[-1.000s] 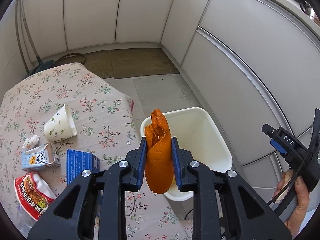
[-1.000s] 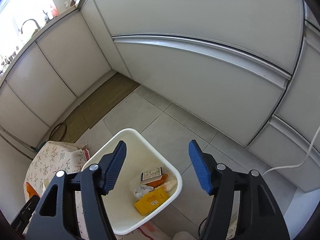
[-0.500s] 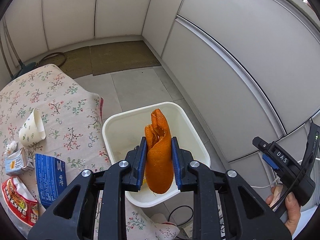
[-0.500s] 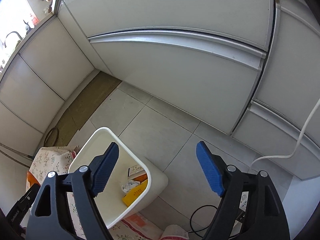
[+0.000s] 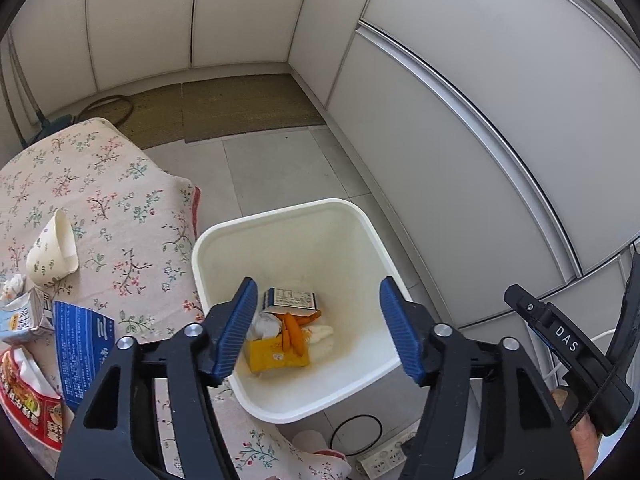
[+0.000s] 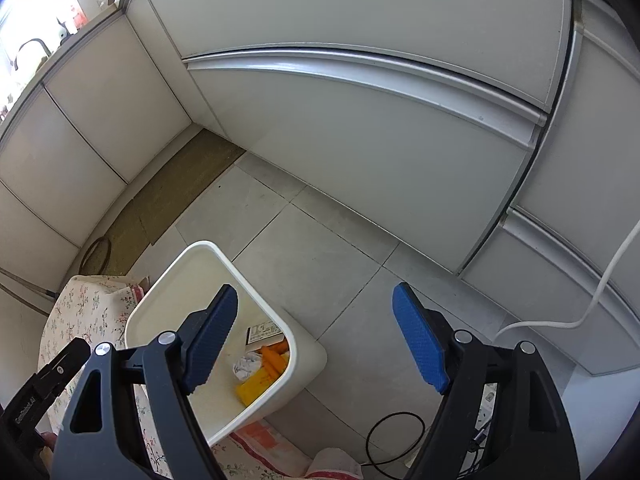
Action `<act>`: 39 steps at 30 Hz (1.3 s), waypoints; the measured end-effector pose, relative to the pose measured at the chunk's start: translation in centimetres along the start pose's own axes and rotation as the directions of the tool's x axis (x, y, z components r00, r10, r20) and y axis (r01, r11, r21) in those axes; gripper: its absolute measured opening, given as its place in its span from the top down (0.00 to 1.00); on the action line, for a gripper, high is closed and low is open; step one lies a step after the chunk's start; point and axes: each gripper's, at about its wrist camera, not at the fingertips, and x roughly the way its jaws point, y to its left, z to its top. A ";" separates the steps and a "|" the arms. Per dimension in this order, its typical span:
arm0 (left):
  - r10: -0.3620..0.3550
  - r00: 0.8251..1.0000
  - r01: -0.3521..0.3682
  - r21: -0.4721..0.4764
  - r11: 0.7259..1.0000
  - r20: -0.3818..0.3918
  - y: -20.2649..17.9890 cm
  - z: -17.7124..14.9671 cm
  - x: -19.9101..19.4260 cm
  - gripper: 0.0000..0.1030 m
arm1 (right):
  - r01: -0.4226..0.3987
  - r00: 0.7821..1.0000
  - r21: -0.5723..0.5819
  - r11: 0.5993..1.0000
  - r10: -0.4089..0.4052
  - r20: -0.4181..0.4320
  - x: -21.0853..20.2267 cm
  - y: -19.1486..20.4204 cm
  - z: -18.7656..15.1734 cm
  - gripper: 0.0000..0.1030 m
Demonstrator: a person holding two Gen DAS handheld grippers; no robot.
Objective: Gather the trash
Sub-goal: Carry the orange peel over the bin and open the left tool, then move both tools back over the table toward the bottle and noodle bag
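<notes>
A: Two grippers are showing. The left gripper (image 5: 320, 326) is hovering over the white bin (image 5: 362, 216), its blue fingers (image 5: 236, 324) spreading wide with nothing between them.

B: And the orange peel (image 5: 294, 332)?

A: It is lying at the bottom of the bin, resting on a yellow packet (image 5: 276, 356), beside a crumpled white paper (image 5: 264, 325) and just below a small printed box (image 5: 291, 298).

B: Right gripper (image 6: 318, 338)?

A: It is hanging above the floor tiles (image 6: 320, 248) to the bin's right, fingers (image 6: 418, 346) also spreading apart and gripping nothing.

B: What is sitting on the surface (image 5: 120, 200)?

A: Under the floral cloth, it is carrying a paper cup (image 5: 54, 254) lying on its side, a small carton (image 5: 26, 316), a blue packet (image 5: 82, 350) and a red wrapper (image 5: 28, 400), all well apart from the bin's contents.
</notes>
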 end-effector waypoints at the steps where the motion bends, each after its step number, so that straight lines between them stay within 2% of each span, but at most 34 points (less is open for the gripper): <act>1: 0.022 1.000 -0.022 0.003 1.000 0.015 0.3 -0.2 -0.3 0.30 | -0.001 1.000 -0.009 1.000 0.001 0.000 0.0 0.3 -0.1 0.24; 5: 0.090 0.995 -0.090 -0.013 0.996 0.035 2.1 -1.1 -1.2 0.27 | -0.012 1.000 -0.070 0.997 0.012 -0.001 -0.3 2.4 -0.9 0.24; 8: 0.118 0.992 -0.116 -0.044 0.992 0.033 4.1 -2.0 -1.8 0.27 | -0.016 1.000 -0.135 0.991 0.017 0.007 -0.7 4.6 -1.9 0.19; 14: 0.167 0.985 -0.162 -0.111 0.981 0.040 8.3 -3.9 -3.6 0.27 | -0.049 0.999 -0.270 0.962 0.053 0.008 -1.6 9.4 -4.9 0.18; 23: 0.225 0.974 -0.218 -0.183 0.959 0.018 13.5 -7.9 -6.8 0.27 | -0.105 0.994 -0.442 0.891 0.100 -0.035 -2.5 15.0 -9.9 0.16; 26: 0.245 0.970 -0.237 -0.202 0.950 0.012 14.9 -9.0 -7.9 0.23 | -0.122 0.992 -0.478 0.870 0.113 -0.047 -2.9 16.1 -11.2 0.14; 29: 0.272 0.962 -0.263 -0.212 0.941 0.015 16.1 -10.2 -9.0 0.22 | -0.143 0.990 -0.514 0.846 0.125 -0.069 -3.1 17.6 -12.7 0.14; 39: 0.338 0.941 -0.323 -0.285 0.903 0.004 20.6 -12.8 -12.0 0.22 | -0.206 0.979 -0.635 0.744 0.163 -0.126 -3.8 22.7 -17.6 0.14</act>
